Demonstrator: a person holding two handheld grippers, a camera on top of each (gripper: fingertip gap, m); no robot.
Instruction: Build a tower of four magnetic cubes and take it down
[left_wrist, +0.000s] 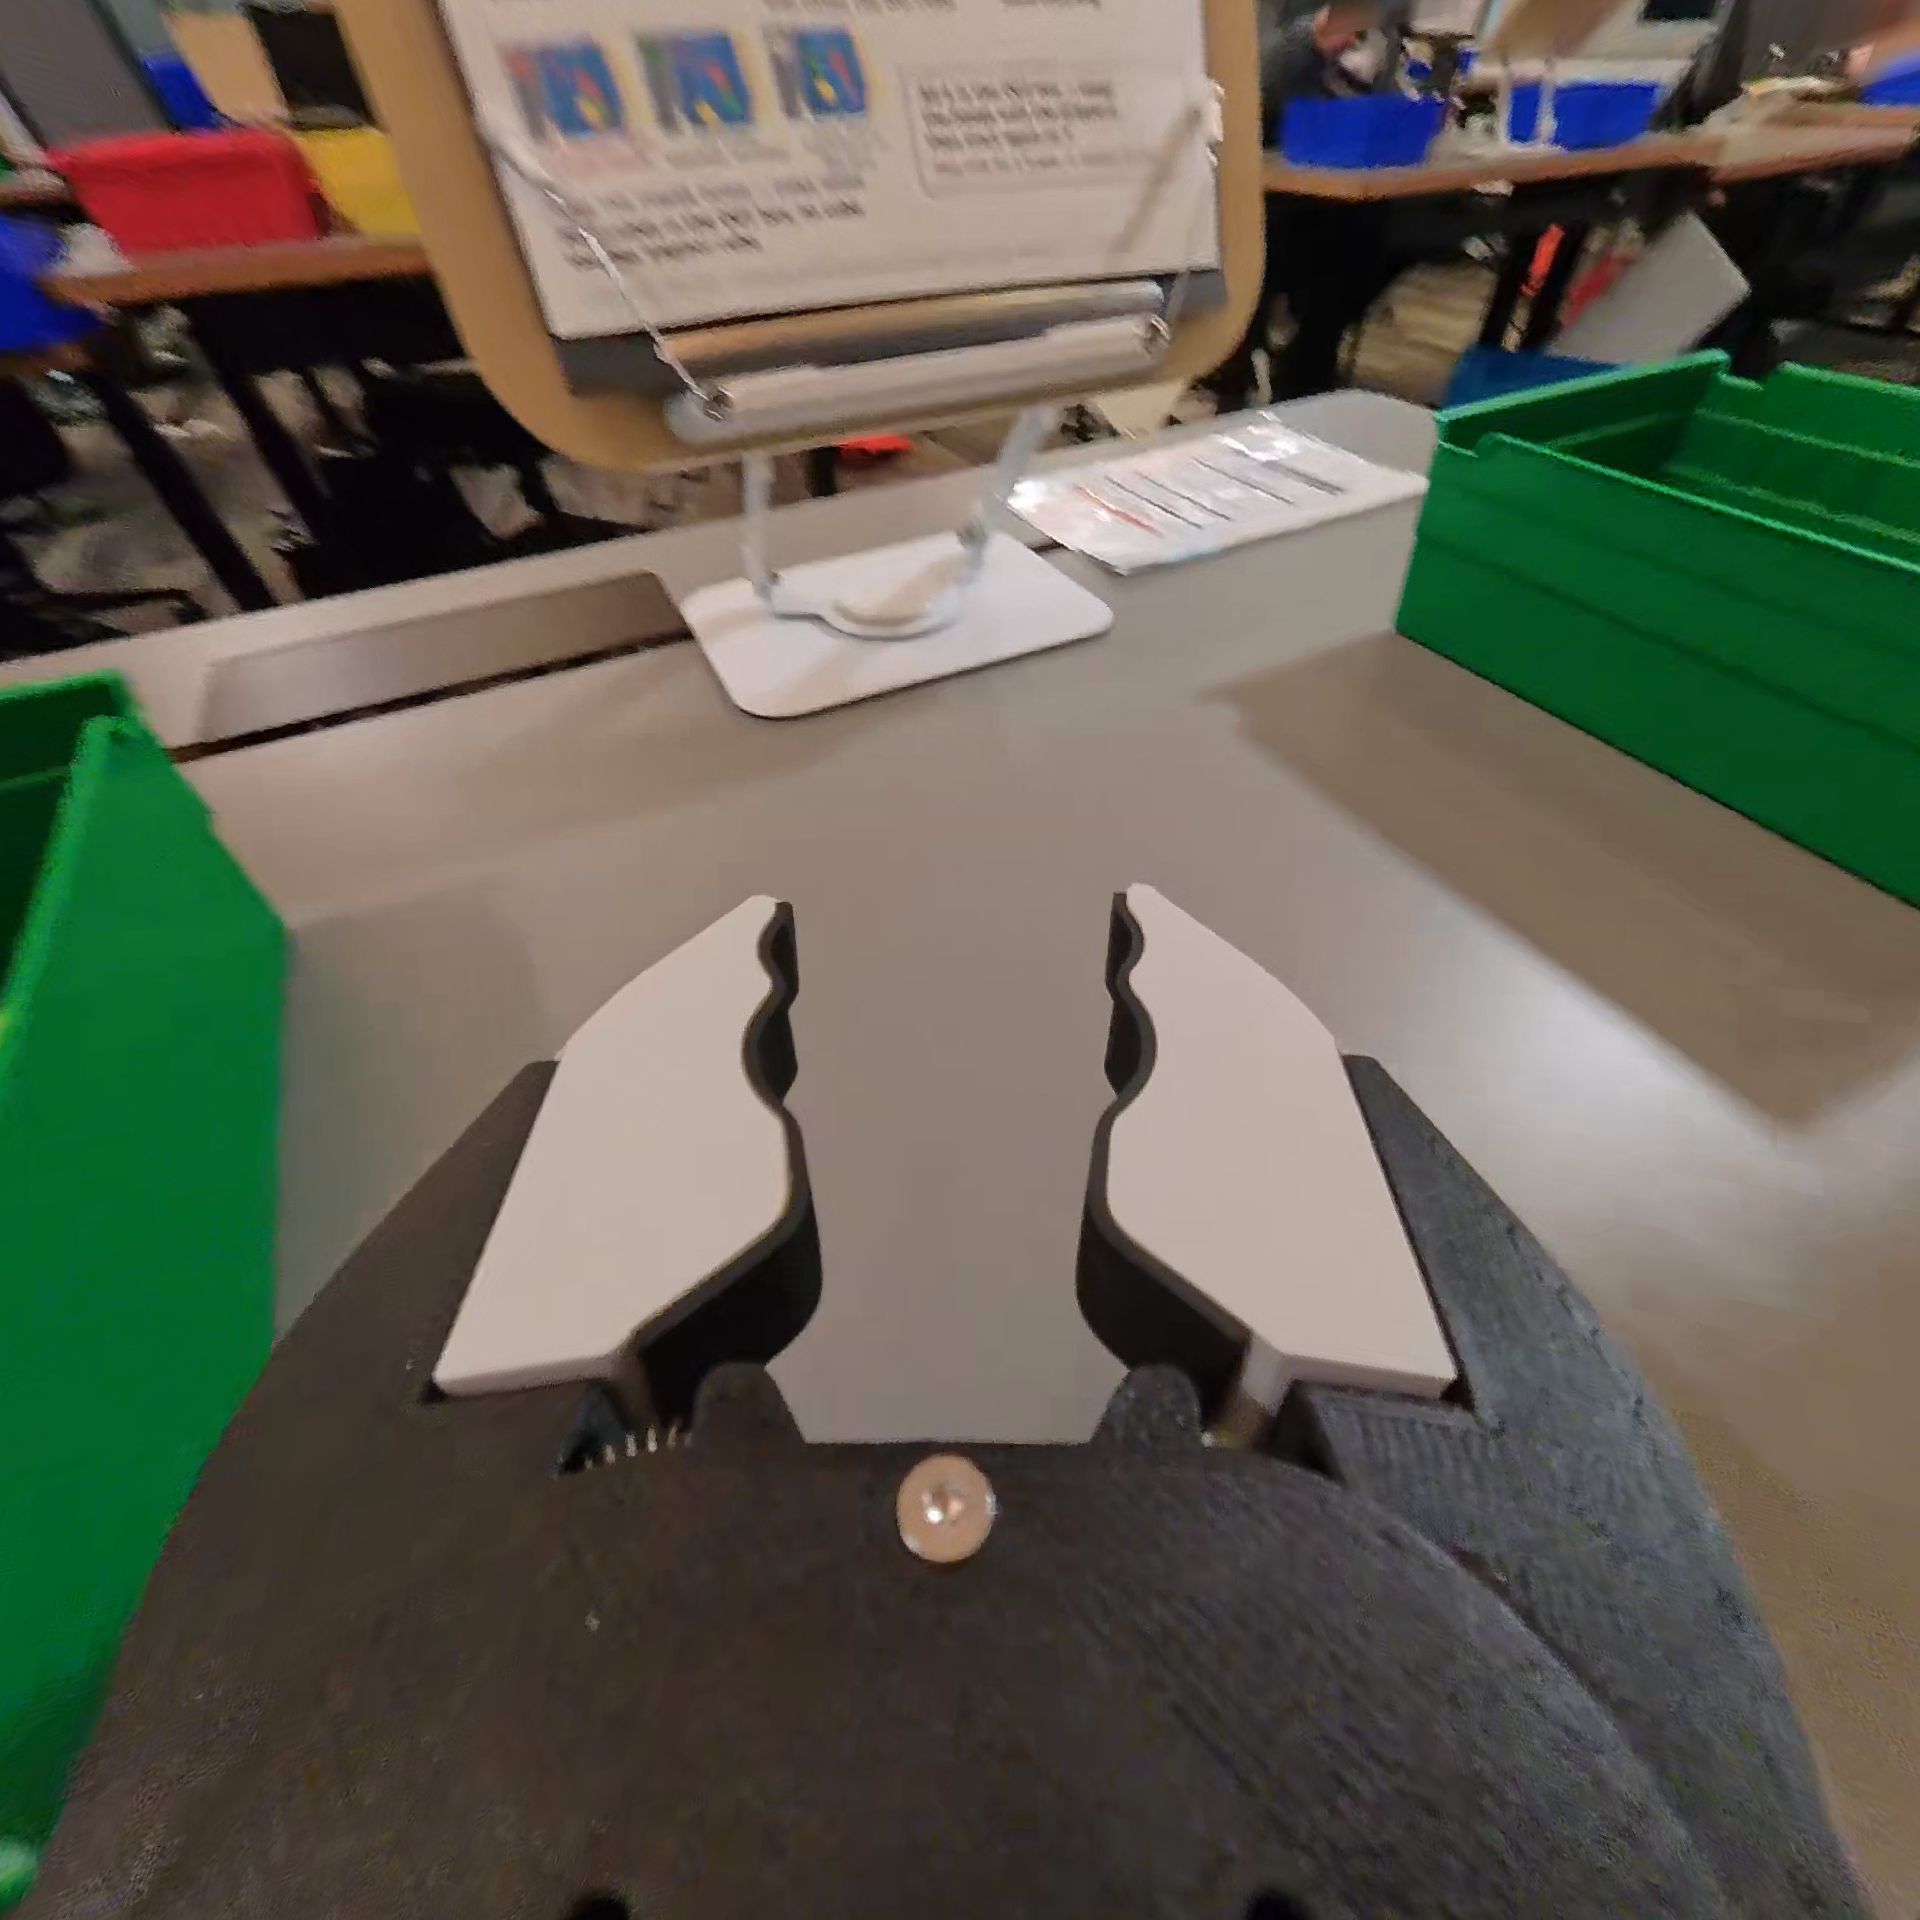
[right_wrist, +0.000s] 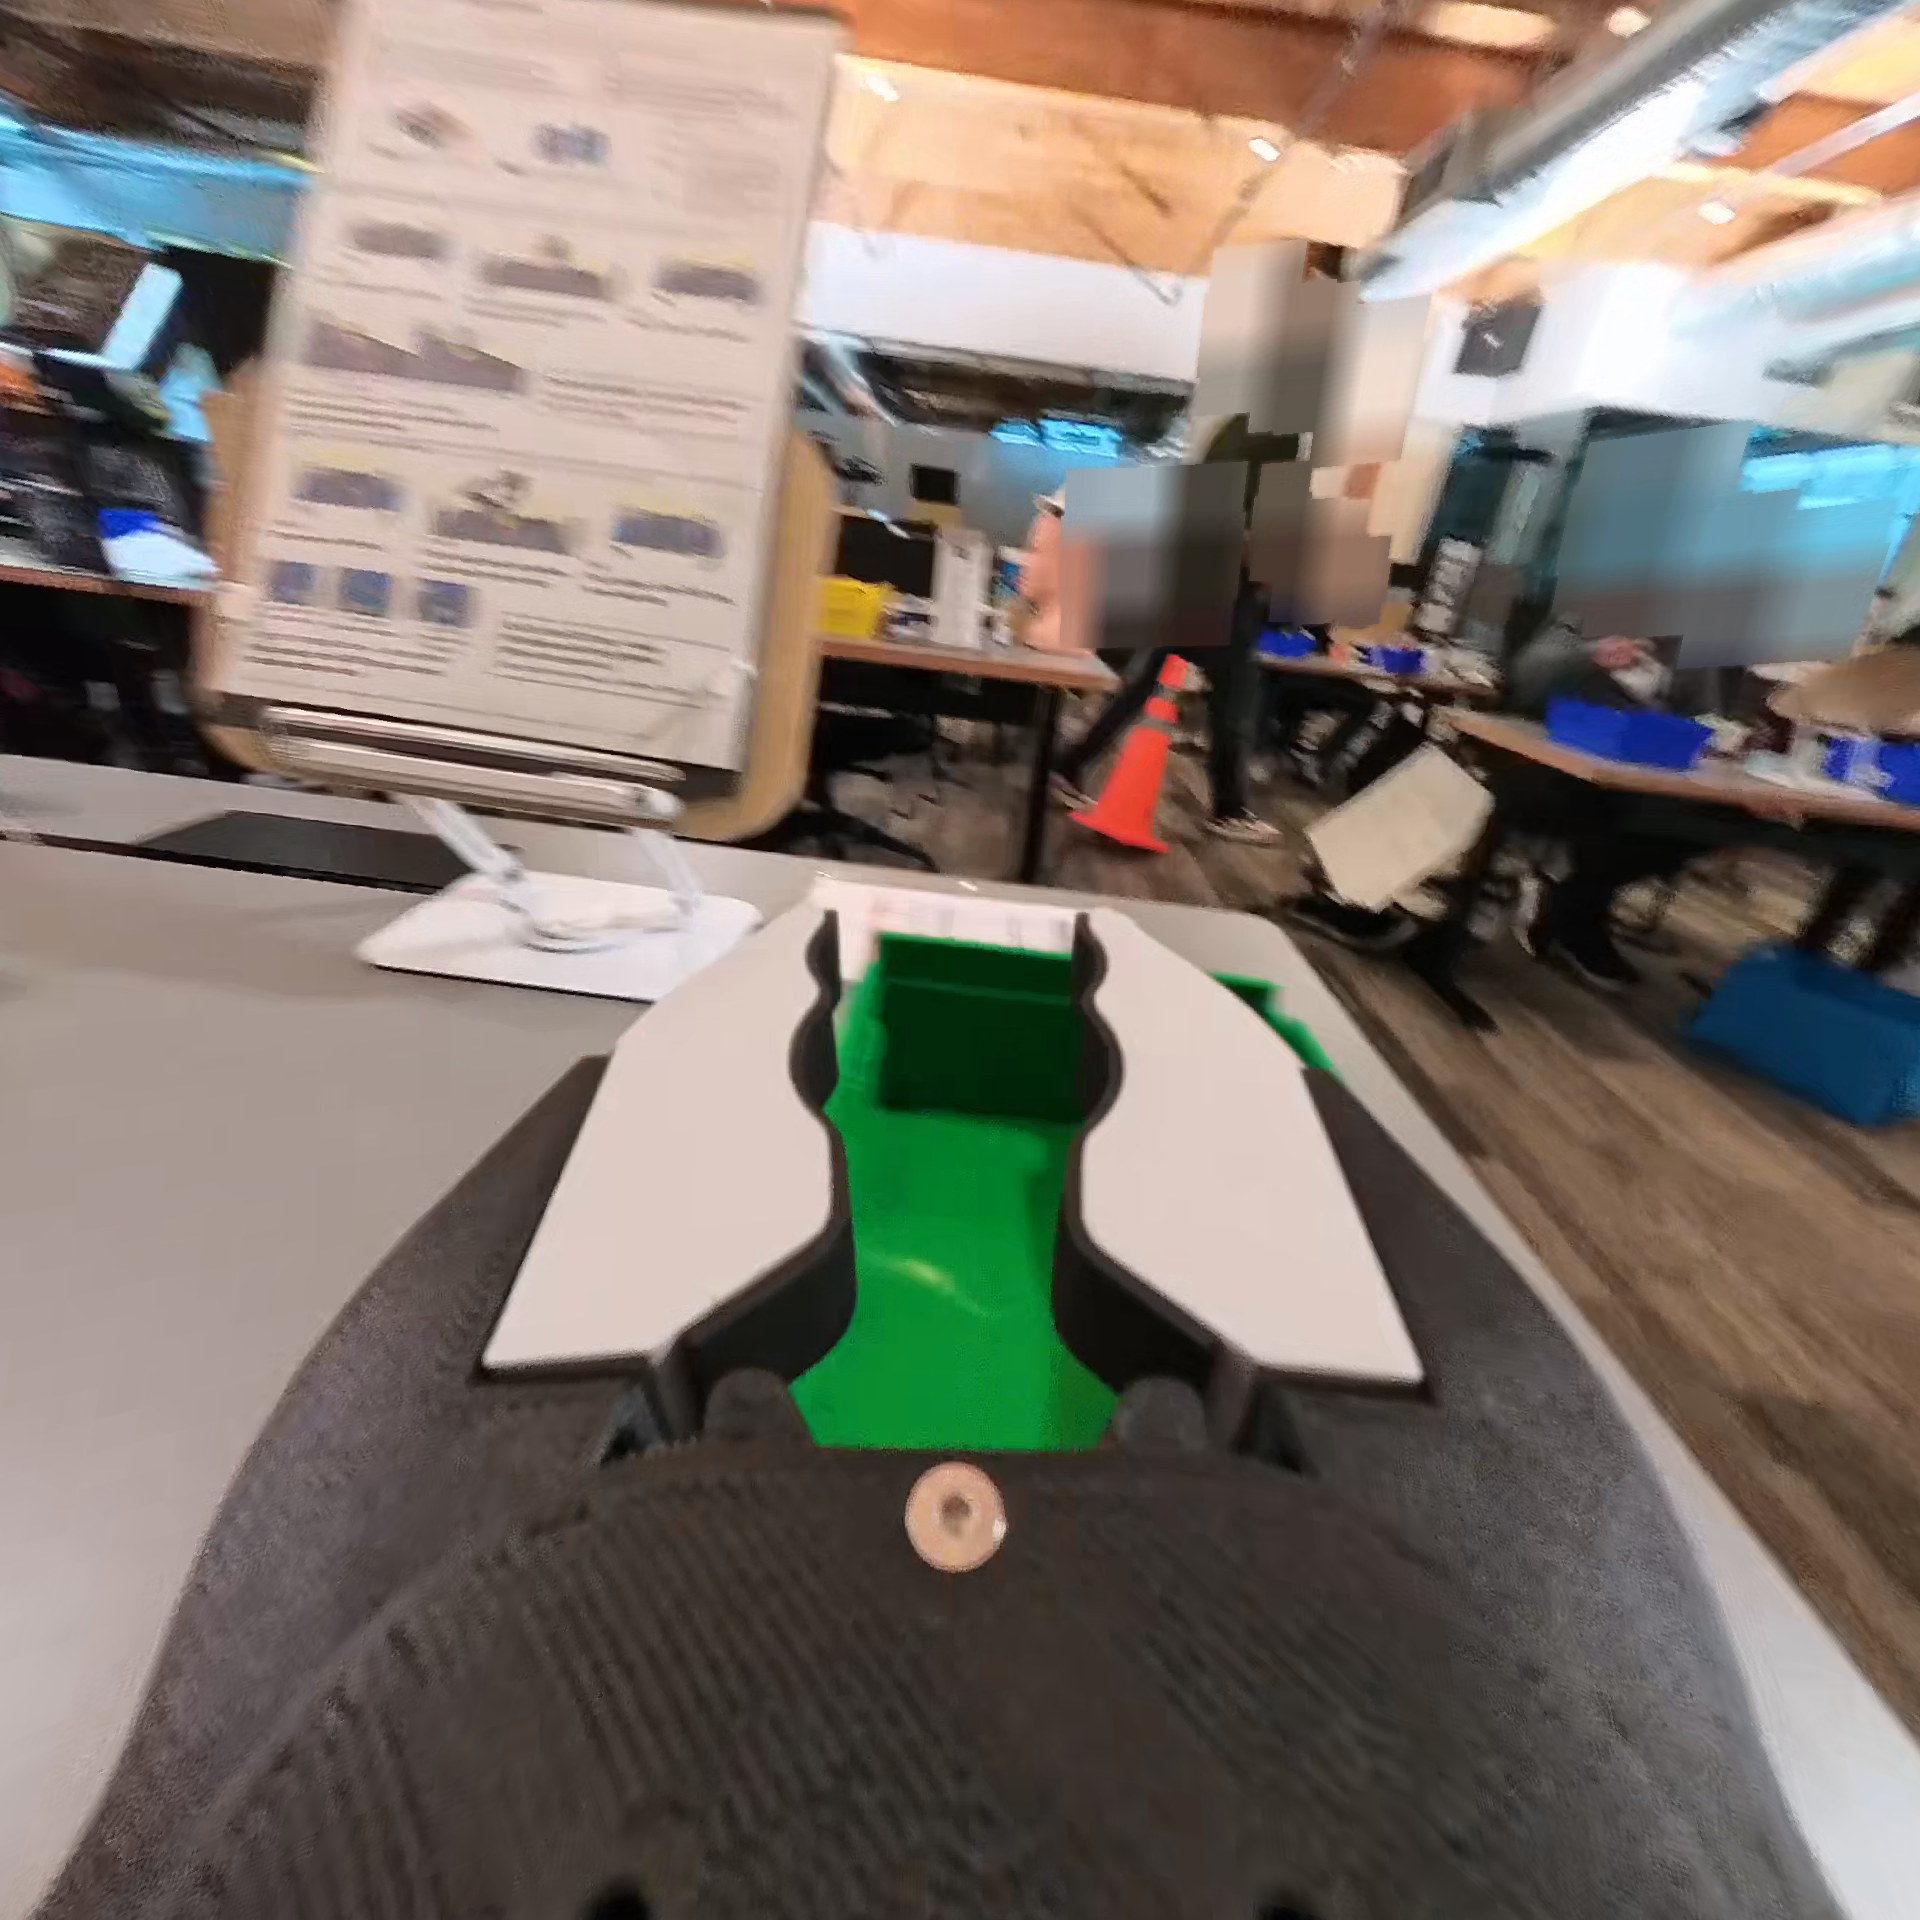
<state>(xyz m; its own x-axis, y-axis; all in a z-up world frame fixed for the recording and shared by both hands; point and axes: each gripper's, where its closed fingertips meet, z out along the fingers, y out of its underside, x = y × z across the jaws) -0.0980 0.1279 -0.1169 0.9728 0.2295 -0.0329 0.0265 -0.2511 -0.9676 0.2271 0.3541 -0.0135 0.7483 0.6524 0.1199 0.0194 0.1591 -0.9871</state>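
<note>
two grippers show, one in each wrist view, both with jaws spread and nothing between them. the left gripper (left_wrist: 951, 925) hovers over bare grey table (left_wrist: 1039, 831), between two green bins: one at its left (left_wrist: 125, 1039), one at its right (left_wrist: 1662, 623). the right gripper (right_wrist: 951, 945) hangs over a green bin (right_wrist: 935, 1247), which looks empty. one instruction sheet on a white stand (left_wrist: 894, 623) sits behind. nothing looks handled yet.
</note>
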